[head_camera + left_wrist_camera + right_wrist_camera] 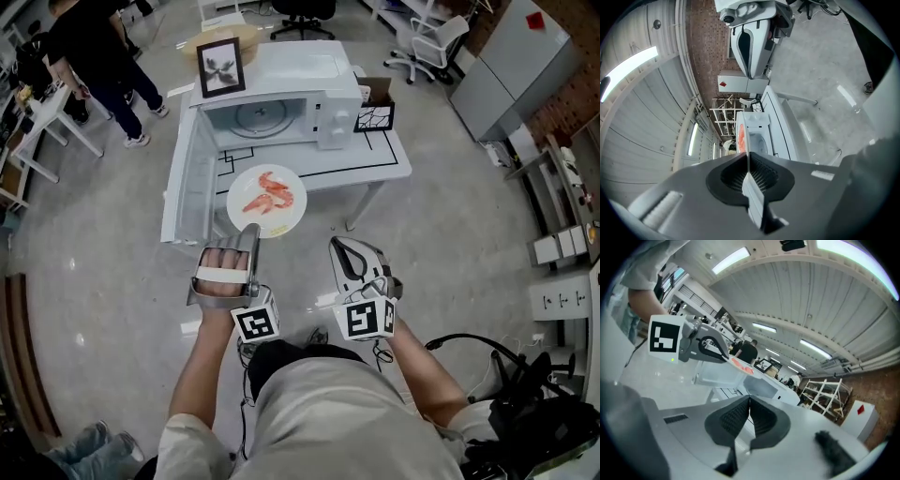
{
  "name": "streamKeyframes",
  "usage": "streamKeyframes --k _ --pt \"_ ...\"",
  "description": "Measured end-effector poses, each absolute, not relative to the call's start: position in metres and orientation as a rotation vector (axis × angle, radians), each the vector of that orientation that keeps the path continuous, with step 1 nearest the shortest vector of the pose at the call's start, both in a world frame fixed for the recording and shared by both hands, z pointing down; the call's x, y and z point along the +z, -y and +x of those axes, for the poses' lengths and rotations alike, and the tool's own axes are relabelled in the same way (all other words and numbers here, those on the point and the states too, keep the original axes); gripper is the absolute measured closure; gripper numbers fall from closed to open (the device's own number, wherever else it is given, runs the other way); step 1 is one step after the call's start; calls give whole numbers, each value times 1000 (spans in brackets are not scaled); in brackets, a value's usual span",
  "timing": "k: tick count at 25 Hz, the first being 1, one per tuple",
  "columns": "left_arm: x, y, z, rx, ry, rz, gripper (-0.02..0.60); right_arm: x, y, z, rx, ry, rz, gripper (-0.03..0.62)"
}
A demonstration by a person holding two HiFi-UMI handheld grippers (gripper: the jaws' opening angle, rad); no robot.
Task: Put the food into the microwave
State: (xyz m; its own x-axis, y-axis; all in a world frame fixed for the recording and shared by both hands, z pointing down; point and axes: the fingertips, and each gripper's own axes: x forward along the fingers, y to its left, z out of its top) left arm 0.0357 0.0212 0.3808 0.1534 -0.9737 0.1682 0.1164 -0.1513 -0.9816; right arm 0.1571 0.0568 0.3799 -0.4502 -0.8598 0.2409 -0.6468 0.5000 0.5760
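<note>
Gripping the plate by its near rim, our left tool has both jaws closed on the thin white edge, which the left gripper view shows running straight between the pads. Shrimp lie on the plate, orange-pink, towards its middle.

From the head view, we see the plate in front of the microwave, outside the cavity and over the front edge of the counter. Whether it rests on the counter or hangs just above it, we cannot tell. The microwave door stands swung wide to the left, and the plate's left side lies just beside it. Inside the cavity the turntable shows bare.

Our right tool is to the right of the plate and apart from it, off the counter's front edge. Its jaws are pressed together with nothing between them.

On top of the microwave stands a framed picture. A small box sits on the counter just right of the microwave. Beyond the counter, at upper left, a person in dark clothes stands by a white table.
</note>
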Motion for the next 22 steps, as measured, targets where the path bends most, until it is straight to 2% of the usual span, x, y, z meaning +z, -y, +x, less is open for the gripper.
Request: streamKeyframes --k 5,6,8,15,22 --pt "392 -17 52 -1275 -955 -1323 558 388 -44 153 -812 2048 1093 568" --pt "393 -15 53 -1279 -955 -1320 557 389 -38 152 -859 1994 1073 514" --pt "397 -11 55 -1284 -951 -1322 558 390 -26 147 -958 1891 1031 476" --pt "416 18 58 -1269 -928 -1345 558 412 7 119 -1215 1642 896 474" --pt "431 55 65 -1210 -893 -1358 558 426 53 98 -1318 1541 876 489"
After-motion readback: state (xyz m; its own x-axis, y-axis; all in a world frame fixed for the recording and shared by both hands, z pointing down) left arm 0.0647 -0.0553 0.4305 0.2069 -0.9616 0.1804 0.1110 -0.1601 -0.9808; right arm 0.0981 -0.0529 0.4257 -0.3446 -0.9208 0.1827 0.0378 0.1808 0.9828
